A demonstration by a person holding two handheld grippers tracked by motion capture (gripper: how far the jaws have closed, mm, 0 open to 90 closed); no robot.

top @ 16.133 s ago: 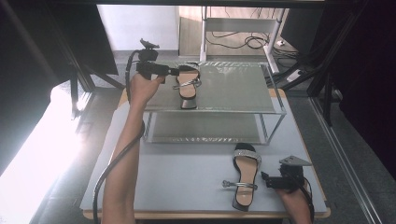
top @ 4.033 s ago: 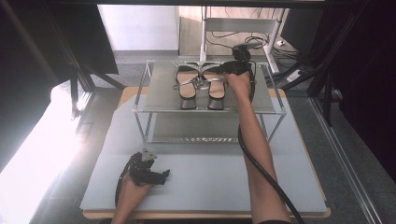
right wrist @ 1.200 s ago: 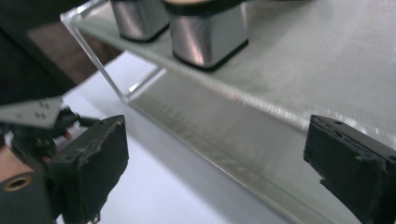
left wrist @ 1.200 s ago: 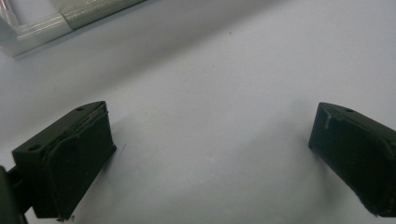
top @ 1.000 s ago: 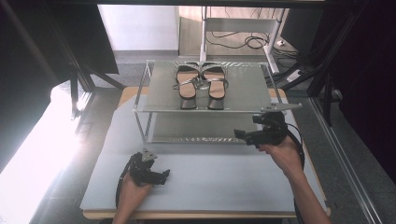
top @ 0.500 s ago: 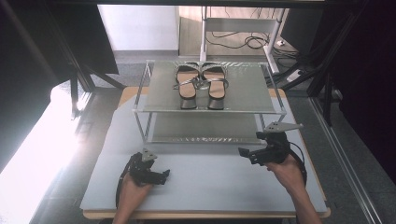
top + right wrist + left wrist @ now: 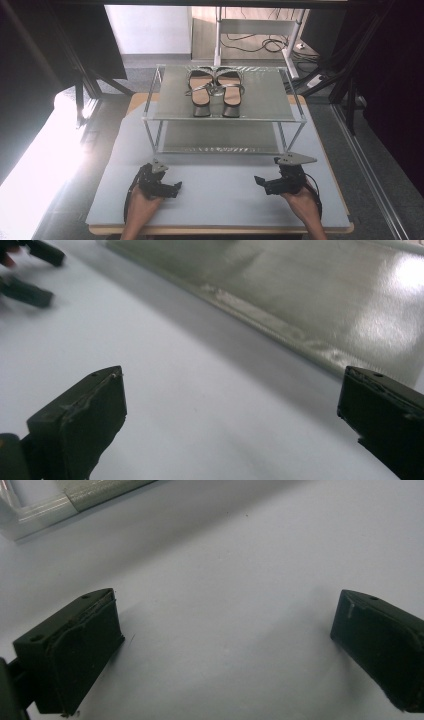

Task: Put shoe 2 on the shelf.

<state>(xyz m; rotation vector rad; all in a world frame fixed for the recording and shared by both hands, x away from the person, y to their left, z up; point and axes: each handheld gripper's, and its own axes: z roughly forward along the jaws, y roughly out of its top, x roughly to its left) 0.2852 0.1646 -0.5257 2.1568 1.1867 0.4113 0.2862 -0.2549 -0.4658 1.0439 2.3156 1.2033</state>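
Currently, the left gripper (image 7: 175, 187) rests low over the grey mat (image 7: 220, 195) at the table's near left, jaws spread wide with nothing between them. Opposite, the right gripper (image 7: 261, 182) sits at the near right, jaws likewise released and empty. Both are well apart from the pair of sandals (image 7: 215, 91), which stands side by side on the top tier of the metal rack (image 7: 270, 107) beyond.
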